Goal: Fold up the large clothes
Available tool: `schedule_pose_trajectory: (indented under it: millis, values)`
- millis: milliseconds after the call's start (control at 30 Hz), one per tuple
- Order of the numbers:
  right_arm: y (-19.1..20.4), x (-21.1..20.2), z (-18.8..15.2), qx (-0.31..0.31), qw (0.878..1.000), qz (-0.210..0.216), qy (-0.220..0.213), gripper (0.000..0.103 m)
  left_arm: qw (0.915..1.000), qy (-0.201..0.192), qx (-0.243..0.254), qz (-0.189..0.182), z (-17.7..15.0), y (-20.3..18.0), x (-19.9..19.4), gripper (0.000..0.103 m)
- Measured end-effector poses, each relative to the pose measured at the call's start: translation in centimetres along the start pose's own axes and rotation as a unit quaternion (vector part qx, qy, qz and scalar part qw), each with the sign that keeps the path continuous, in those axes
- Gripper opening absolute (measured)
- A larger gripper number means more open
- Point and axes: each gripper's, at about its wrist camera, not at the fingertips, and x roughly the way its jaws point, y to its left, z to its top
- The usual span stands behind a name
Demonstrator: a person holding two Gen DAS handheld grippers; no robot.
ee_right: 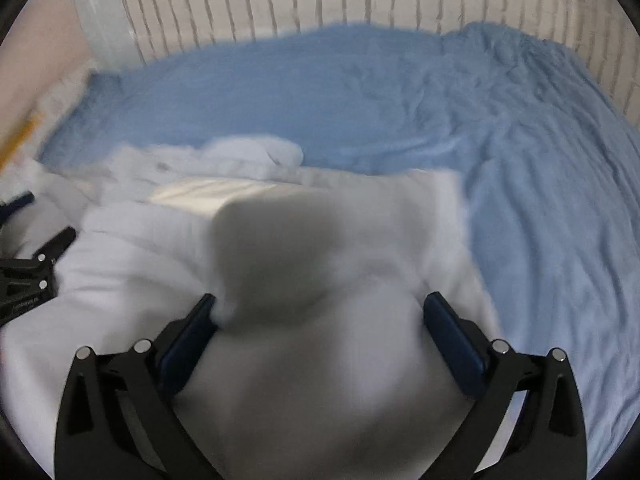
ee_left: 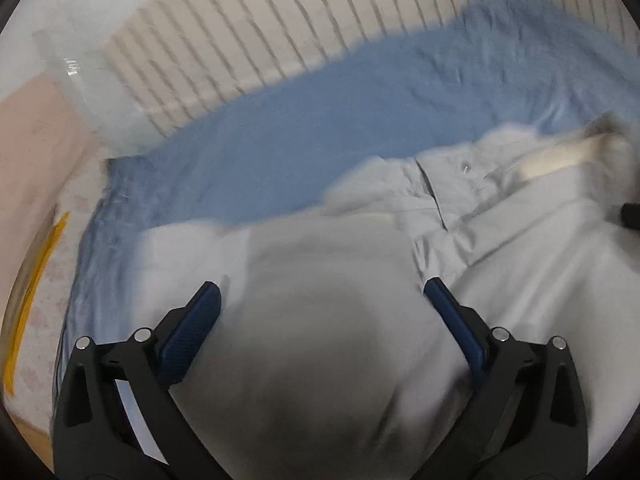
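A large white shirt (ee_left: pixel 500 240) lies on a blue bed sheet (ee_left: pixel 320 128); its collar and button placket show at right in the left wrist view. My left gripper (ee_left: pixel 320 292) is open, its blue pads wide apart over a raised fold of the shirt. The shirt also fills the right wrist view (ee_right: pixel 140 264), with a bunched sleeve (ee_right: pixel 256 156) at its far edge. My right gripper (ee_right: pixel 320 304) is open, with white cloth between the pads. The left gripper's black frame (ee_right: pixel 28 276) shows at the left edge. Both views are blurred.
A striped cream cover (ee_left: pixel 280 28) lies beyond the blue sheet (ee_right: pixel 520 140). A clear plastic container (ee_left: pixel 88 80) stands at far left, next to a pink surface (ee_left: pixel 36 140). A floral cloth with a yellow strip (ee_left: pixel 36 280) runs along the bed's left side.
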Motion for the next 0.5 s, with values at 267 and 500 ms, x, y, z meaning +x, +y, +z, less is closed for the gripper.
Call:
schedule_pose_trajectory:
  millis: [267,500]
  values:
    - [-5.6,-18.7,-11.0,0.025,0.999,-0.016,-0.023,0.101,0.9992,-0.016,-0.030,0.021,-15.5,10.7,-15.9,0.100]
    - [-6.5,-19.1,-14.9,0.055,0.998,-0.022,-0.007,0.101,0.9935,0.052,-0.102,-0.002,-19.6,12.5,-14.8,0.100]
